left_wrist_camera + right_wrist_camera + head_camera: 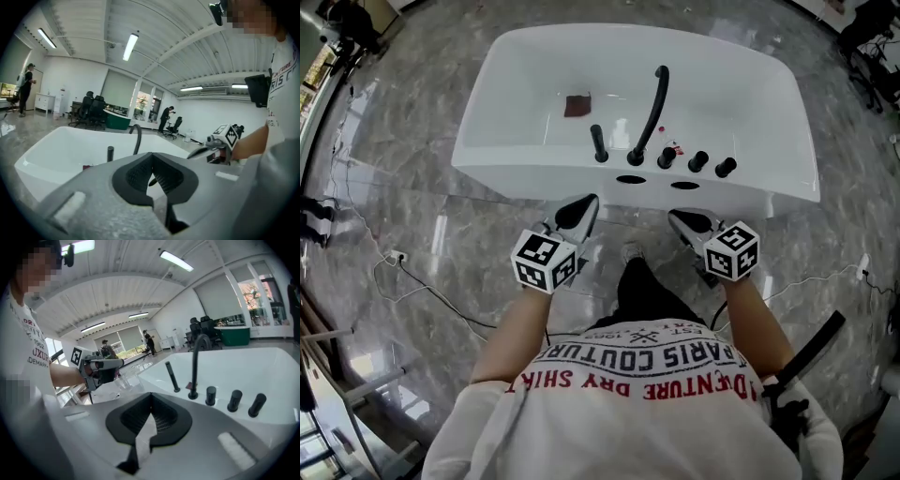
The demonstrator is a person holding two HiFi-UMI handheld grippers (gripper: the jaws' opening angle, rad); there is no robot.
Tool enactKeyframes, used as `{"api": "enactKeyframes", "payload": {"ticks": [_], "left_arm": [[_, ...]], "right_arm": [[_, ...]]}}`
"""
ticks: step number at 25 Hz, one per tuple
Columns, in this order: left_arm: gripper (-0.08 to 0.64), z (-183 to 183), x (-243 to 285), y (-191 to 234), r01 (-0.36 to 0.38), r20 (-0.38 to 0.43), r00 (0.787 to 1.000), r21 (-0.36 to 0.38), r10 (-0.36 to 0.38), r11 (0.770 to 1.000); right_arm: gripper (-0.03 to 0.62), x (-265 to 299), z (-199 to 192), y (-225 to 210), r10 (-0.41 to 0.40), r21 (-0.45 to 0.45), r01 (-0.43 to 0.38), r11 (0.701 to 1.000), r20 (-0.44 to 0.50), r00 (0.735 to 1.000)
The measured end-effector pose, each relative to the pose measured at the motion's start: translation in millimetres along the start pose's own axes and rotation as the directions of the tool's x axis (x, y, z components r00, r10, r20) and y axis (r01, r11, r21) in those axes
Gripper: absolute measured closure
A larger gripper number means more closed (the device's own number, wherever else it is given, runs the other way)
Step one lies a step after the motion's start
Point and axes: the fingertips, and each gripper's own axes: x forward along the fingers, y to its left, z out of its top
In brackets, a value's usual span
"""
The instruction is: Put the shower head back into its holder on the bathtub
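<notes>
The white bathtub stands in front of me. The black hand shower head stands upright on the tub's near rim, left of the curved black faucet; I also see the shower head from the left gripper view and the shower head from the right gripper view. My left gripper hangs just short of the rim, jaws shut, nothing held. My right gripper is beside it, also shut and empty. Close up, the left gripper and the right gripper both show closed pads.
Three black knobs sit on the rim right of the faucet, with two oval openings below. A dark red item lies in the tub. Cables run over the marble floor. Office chairs and people stand far off.
</notes>
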Motion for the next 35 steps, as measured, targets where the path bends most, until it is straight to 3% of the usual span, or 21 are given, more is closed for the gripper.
{"api": "enactKeyframes", "payload": {"ticks": [4, 8, 11, 17, 21, 25, 29, 35], "left_arm": [[0.558, 22, -41, -75, 0.117, -0.037, 0.993, 0.02, -0.116, 0.993], [0.558, 43, -74, -130, 0.152, -0.023, 0.988, 0.006, -0.151, 0.988], [0.558, 40, -102, -160, 0.153, 0.018, 0.988, -0.014, -0.153, 0.988], [0.558, -5, -145, -245, 0.154, 0.042, 0.987, -0.012, -0.154, 0.988], [0.559, -32, -176, -324, 0.178, 0.07, 0.982, -0.052, -0.175, 0.983], [0.558, -37, -204, -388, 0.194, 0.084, 0.978, -0.019, -0.192, 0.981], [0.558, -27, -219, -426, 0.216, 0.105, 0.971, -0.008, -0.214, 0.976], [0.558, -22, -230, -450, 0.209, 0.113, 0.971, 0.023, -0.21, 0.978]], "right_arm": [[0.591, -33, 44, 82, 0.123, -0.152, -0.111, 0.982, 0.066, 0.99], [0.591, -79, 67, 133, 0.223, -0.154, -0.199, 0.968, 0.156, 0.962], [0.591, -104, 52, 157, 0.235, -0.163, -0.207, 0.965, 0.178, 0.955], [0.591, -182, 5, 208, 0.269, -0.153, -0.235, 0.96, 0.269, 0.925], [0.591, -249, -45, 244, 0.243, -0.199, -0.198, 0.96, 0.238, 0.94], [0.589, -301, -69, 271, 0.219, -0.208, -0.169, 0.963, 0.245, 0.944], [0.589, -329, -77, 292, 0.219, -0.211, -0.168, 0.963, 0.245, 0.945], [0.591, -342, -88, 310, 0.223, -0.223, -0.17, 0.96, 0.238, 0.945]]}}
